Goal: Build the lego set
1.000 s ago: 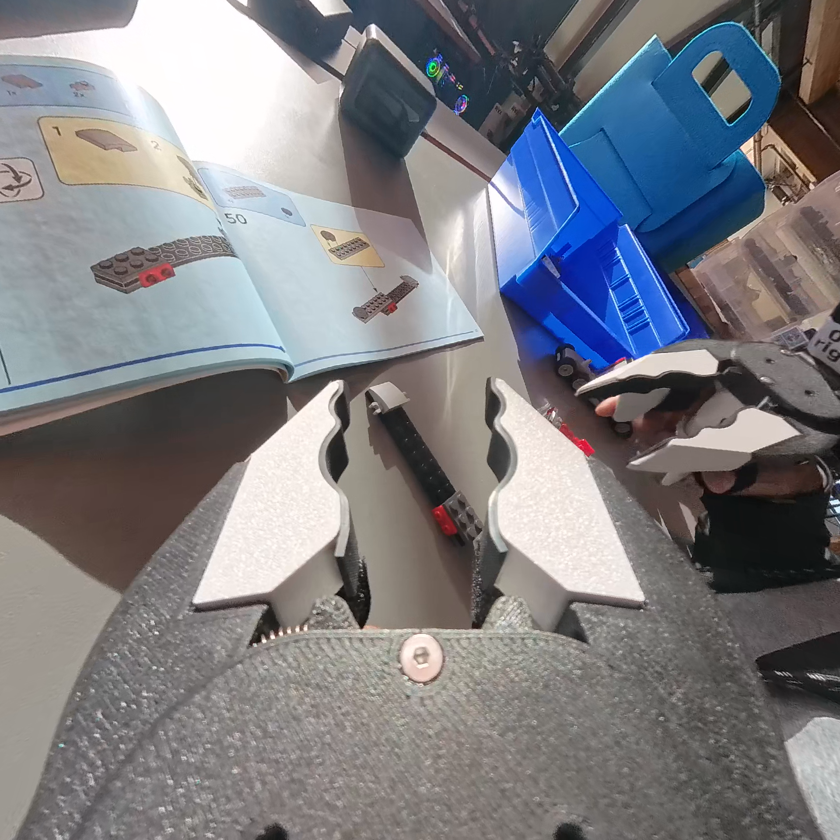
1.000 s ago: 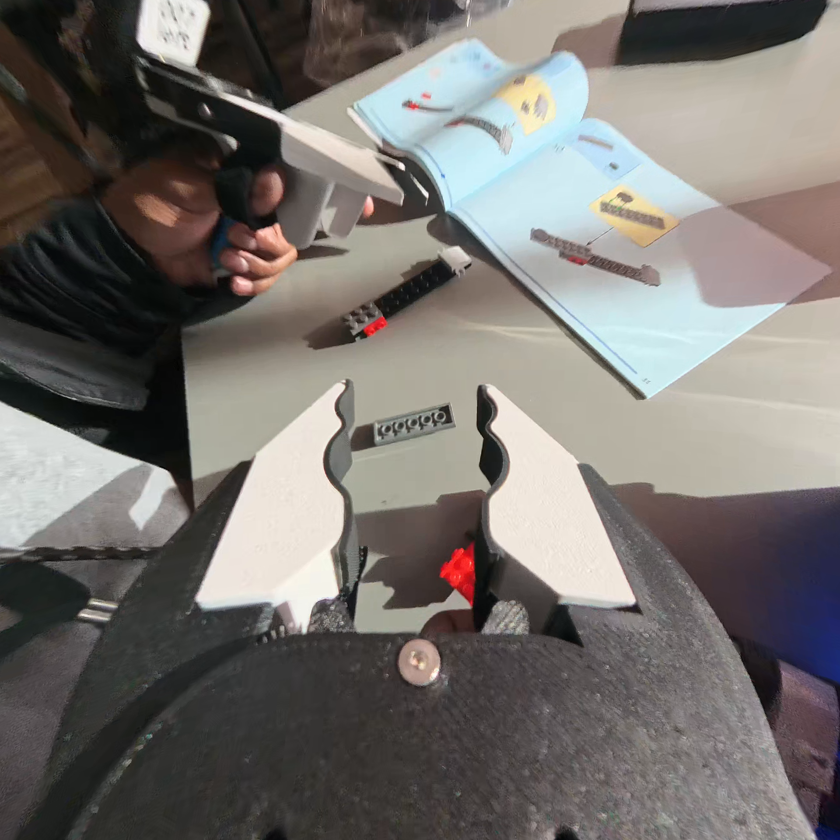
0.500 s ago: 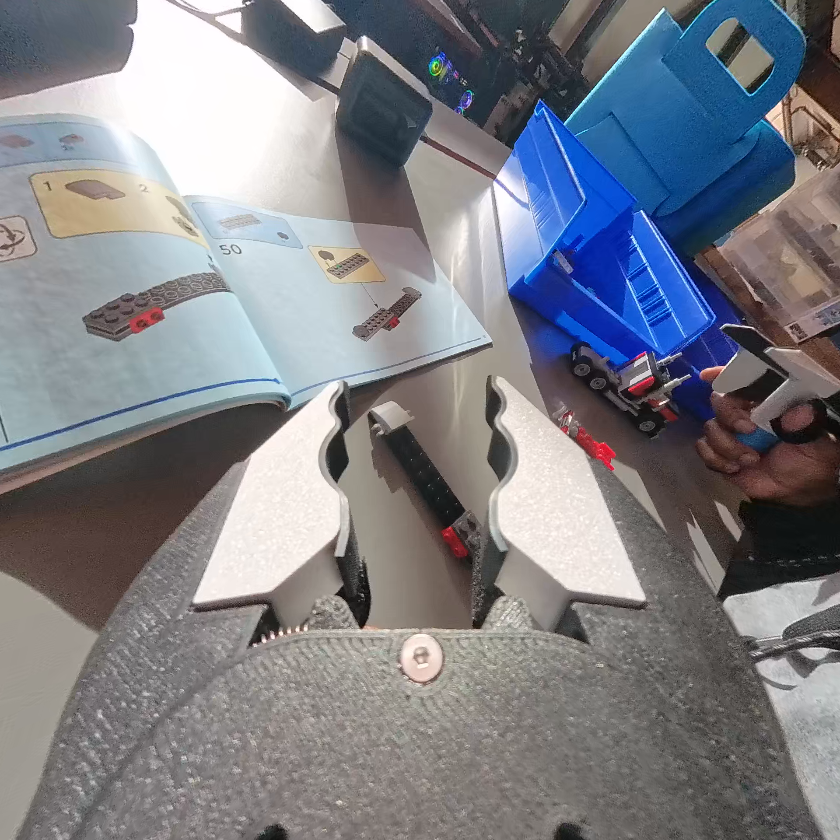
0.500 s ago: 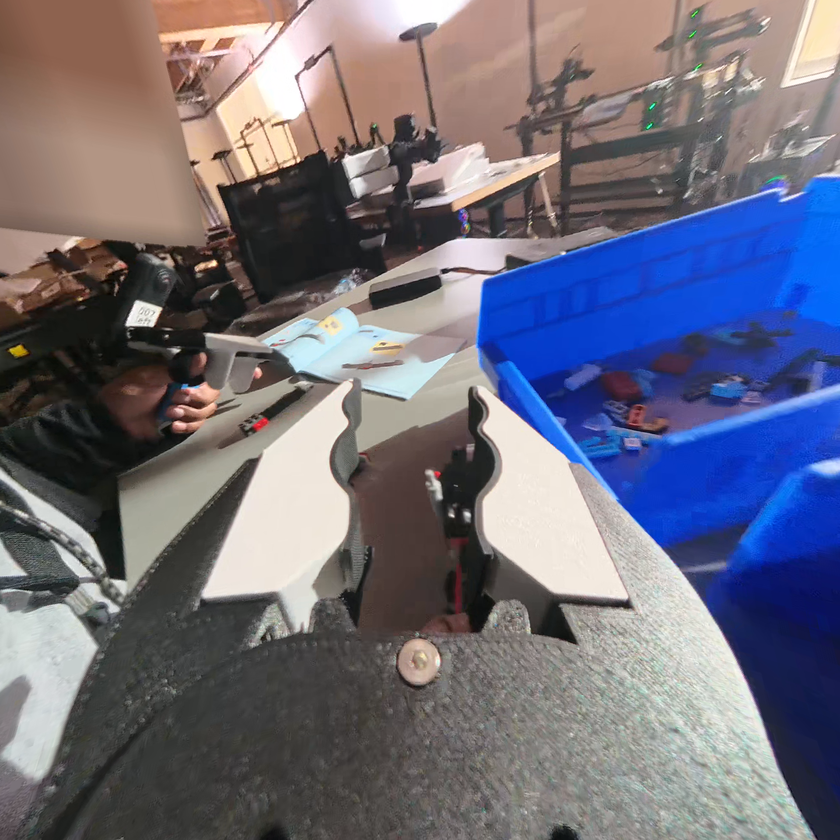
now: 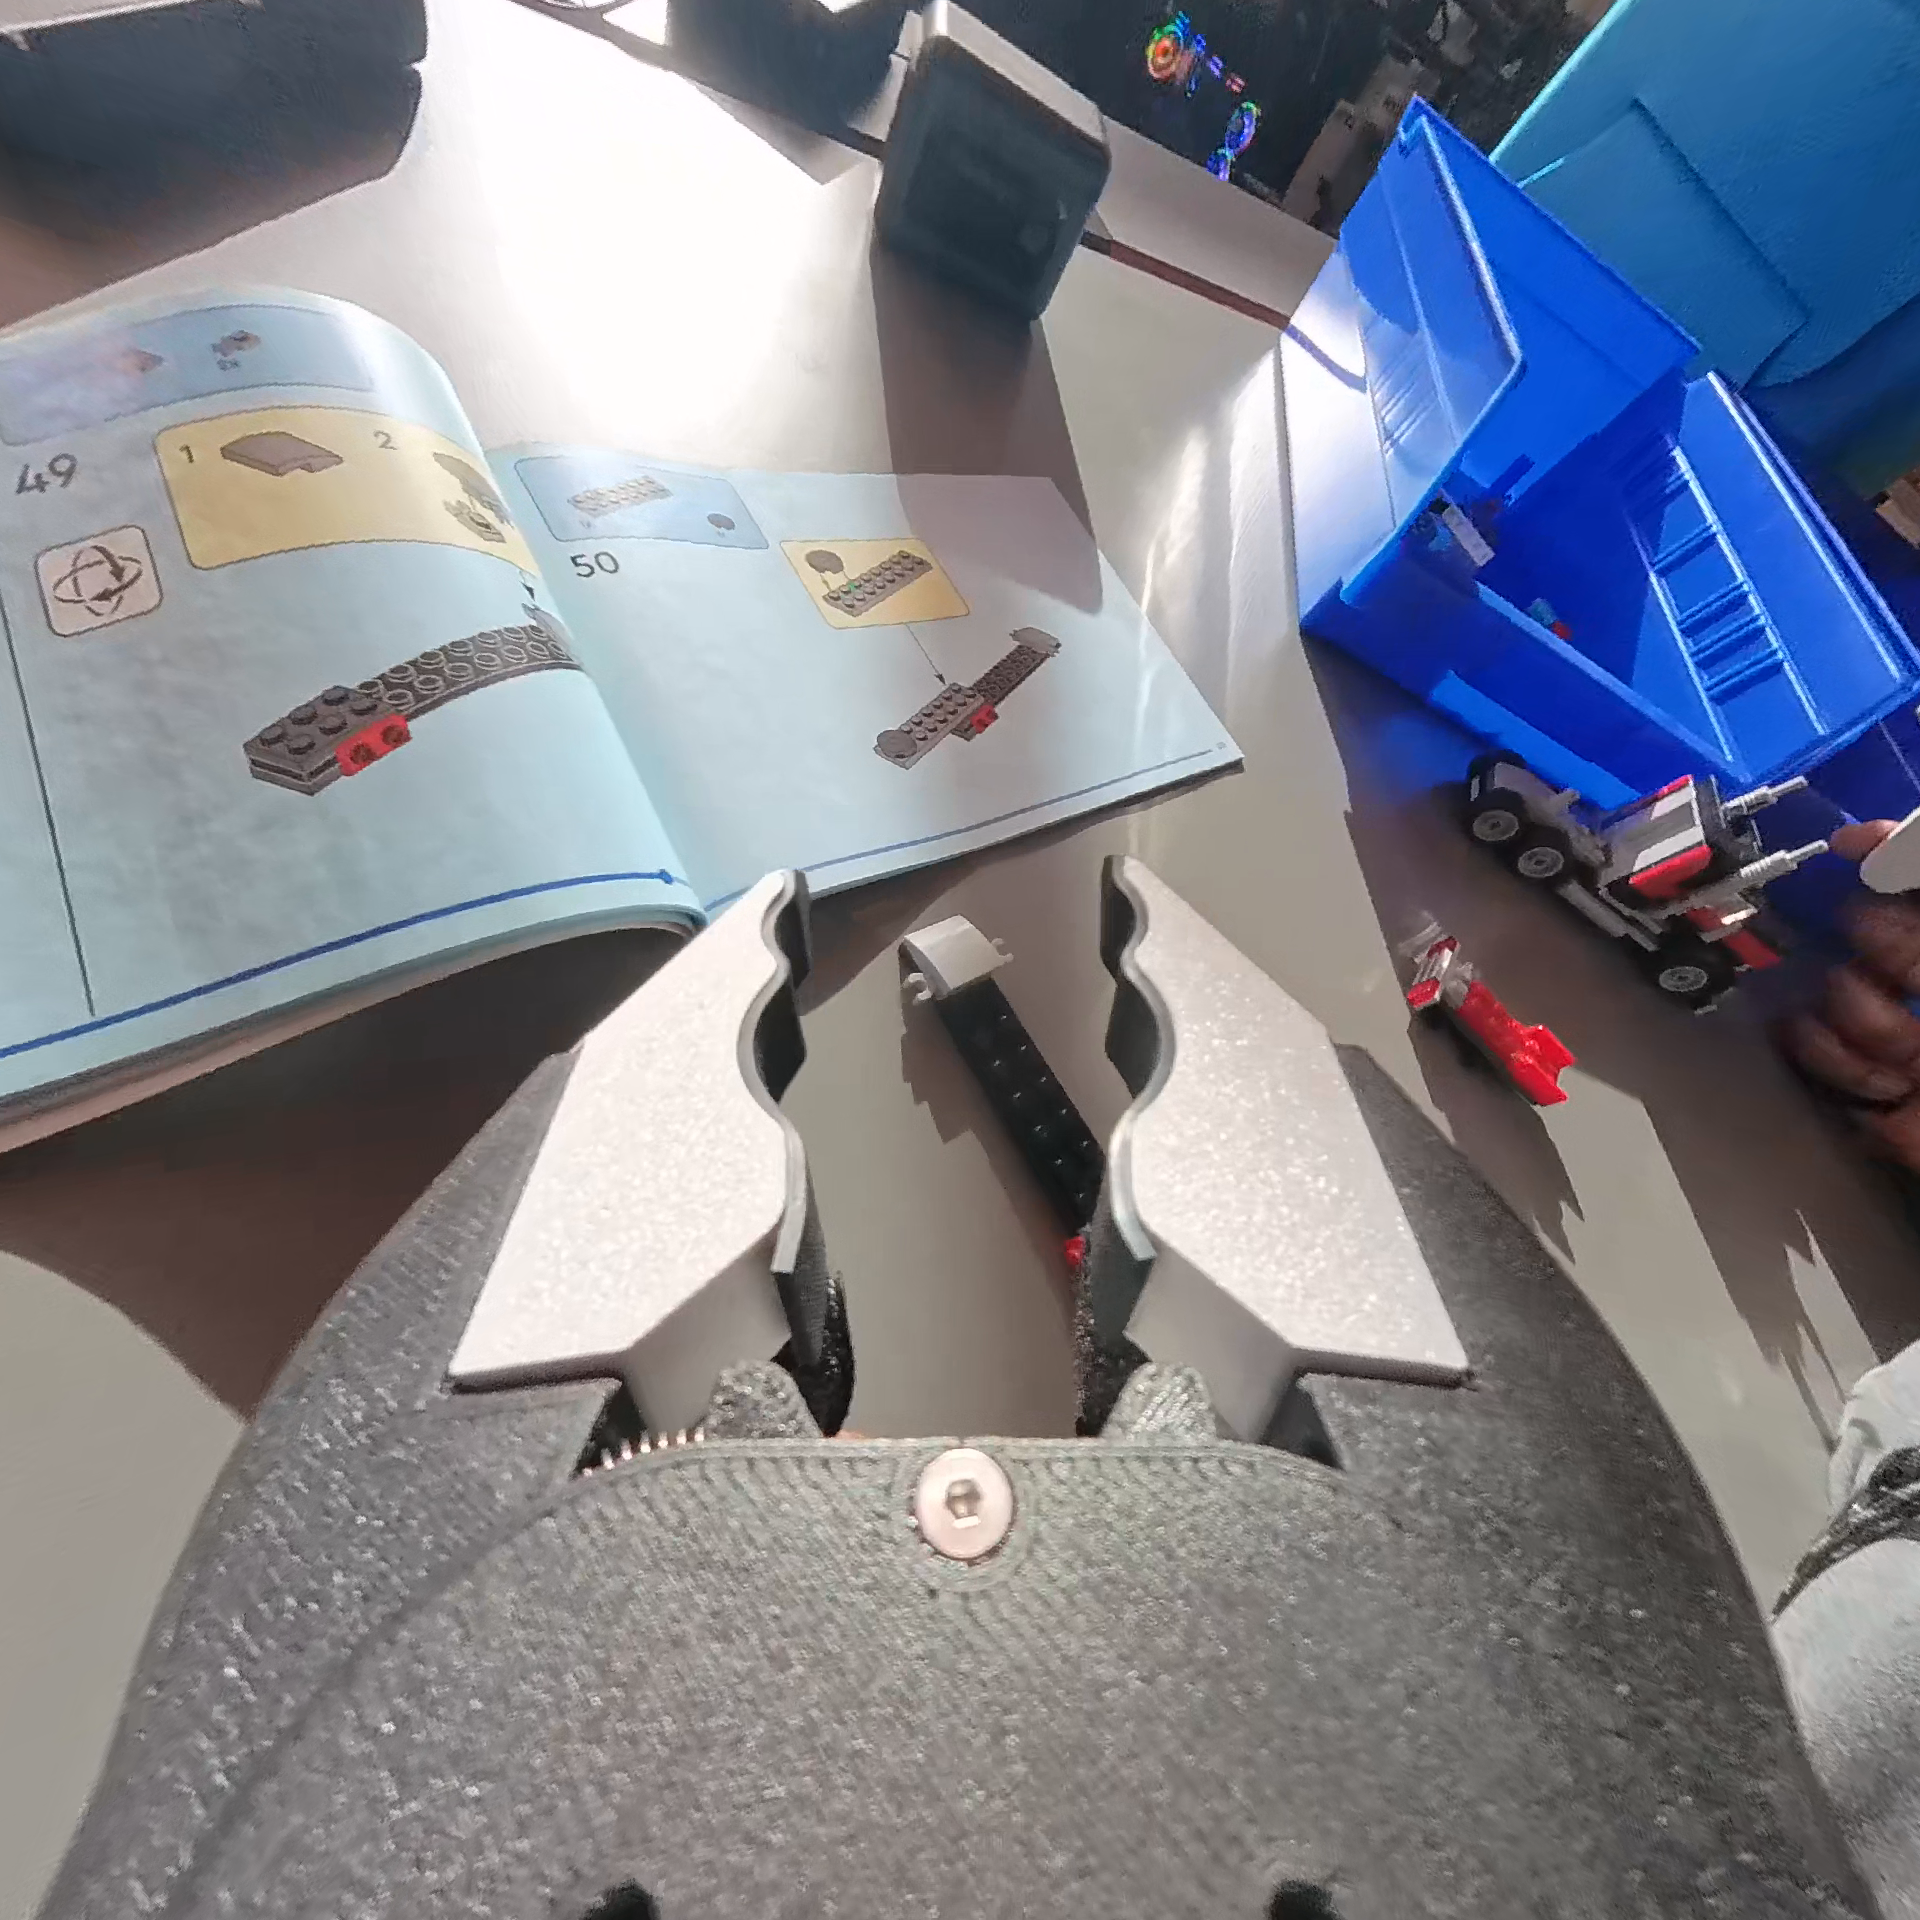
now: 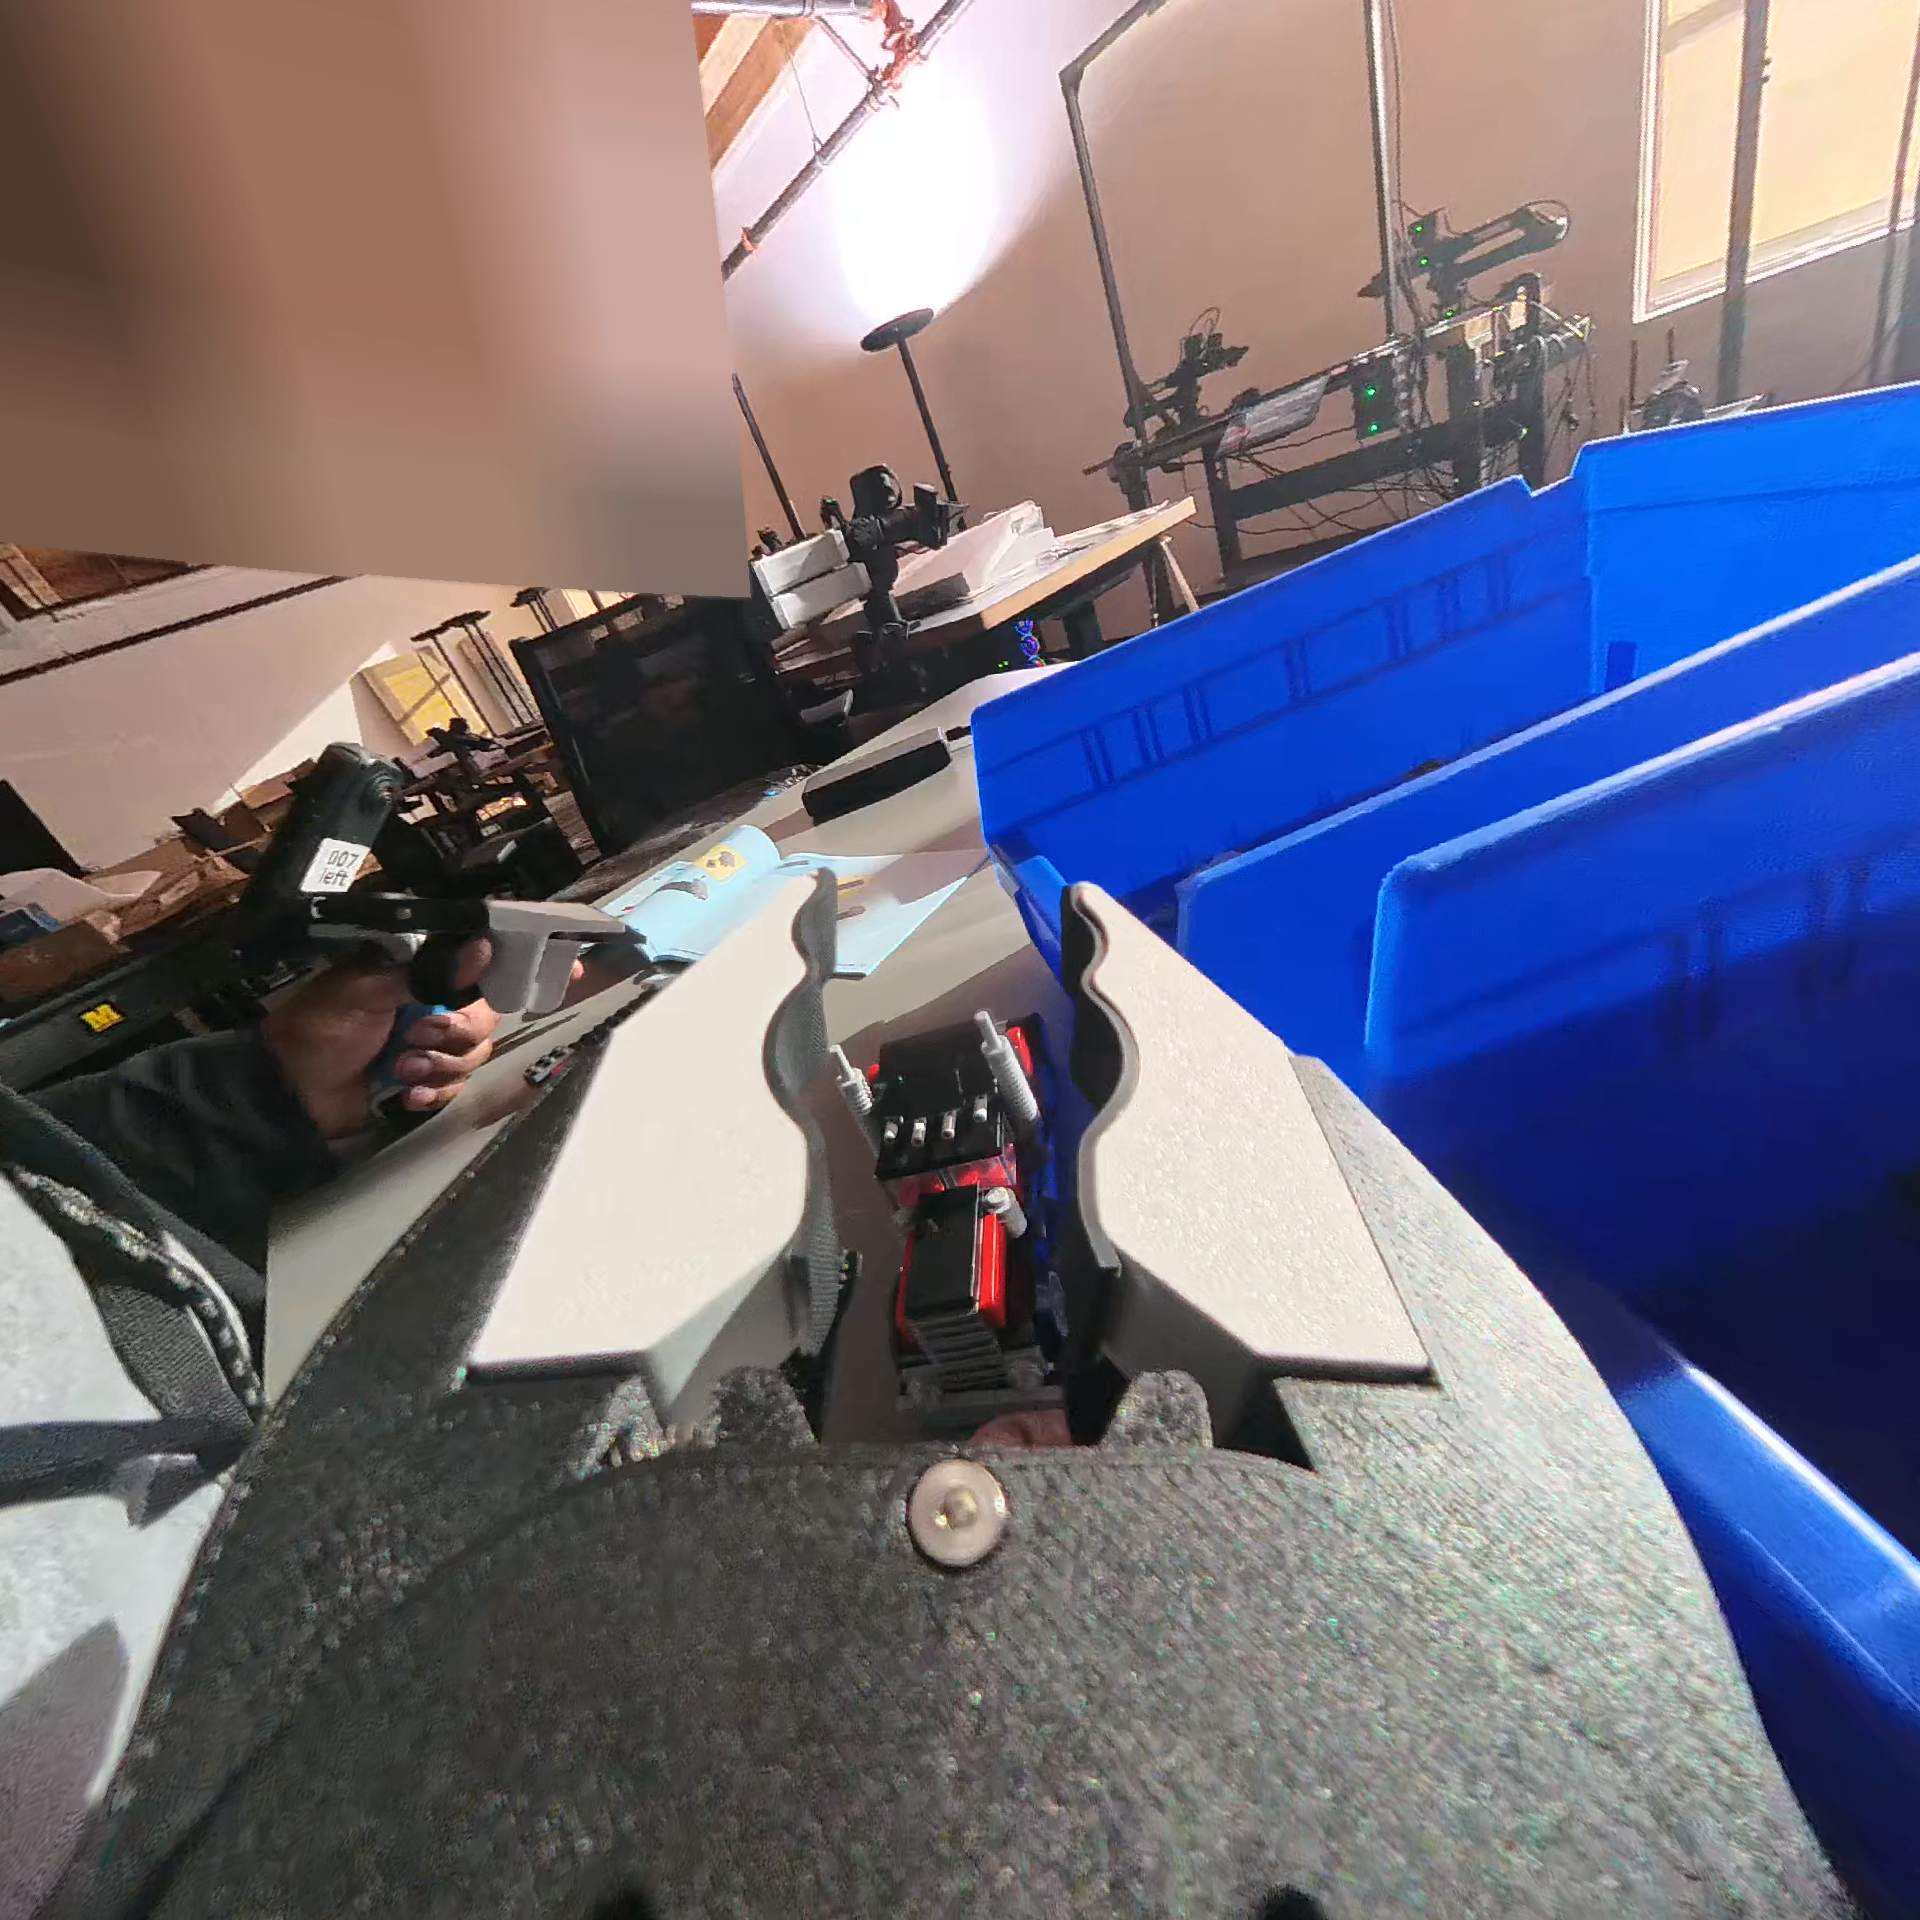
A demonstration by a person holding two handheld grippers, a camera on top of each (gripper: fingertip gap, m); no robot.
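Observation:
A long black lego assembly (image 5: 1013, 1081) with a grey curved end piece and a red brick lies flat on the table. My left gripper (image 5: 951, 896) is open and empty, its jaws on either side of the assembly; the right finger hides the red end. A red, black and grey lego truck (image 5: 1621, 873) stands beside the blue bin. In the right wrist view the truck (image 6: 951, 1174) sits between the jaws of my open right gripper (image 6: 948, 902), low over it; I cannot tell whether they touch it. The left gripper (image 6: 540, 935) shows farther off.
An open instruction booklet (image 5: 623, 675) lies left of the assembly. Blue bins (image 5: 1558, 468) (image 6: 1455, 790) stand close on the right. A small red and grey lego piece (image 5: 1486, 1023) lies near the truck. A black box (image 5: 987, 177) stands at the back. The grippers' ends are close to 35 centimeters from one another.
My right gripper swung away from a grey plate on the table towards the blue bins and came down around the truck. My left gripper slid a little forward along the black assembly.

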